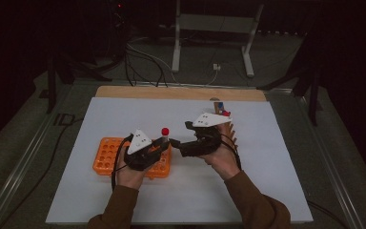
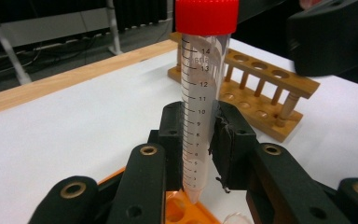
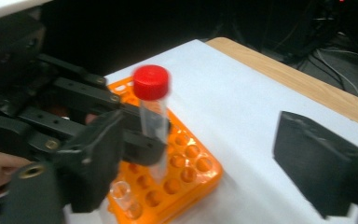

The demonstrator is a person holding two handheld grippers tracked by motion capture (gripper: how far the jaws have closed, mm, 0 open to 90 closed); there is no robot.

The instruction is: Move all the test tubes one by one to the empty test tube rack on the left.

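A clear graduated tube with a red cap [image 2: 200, 88] stands upright between the jaws of my left gripper [image 2: 200, 135], which is shut on its lower half. The tube's pointed tip hangs just above a hole of the orange rack [image 2: 186, 210]. In the high view the tube [image 1: 165, 132] rises at the right end of the orange rack [image 1: 106, 155]. My right gripper [image 1: 180, 134] is close to the right of it, open, jaws turned toward the tube. In the right gripper view the tube [image 3: 153, 121] stands left of the wide gap between my own fingers [image 3: 317, 163].
A wooden tube rack [image 2: 261, 88] lies on the white sheet beyond the tube, partly hidden behind my right hand in the high view [image 1: 218, 102]. An open clear tube [image 3: 121, 191] sits in the orange rack's near row. The wooden table edge [image 1: 176, 92] runs along the back.
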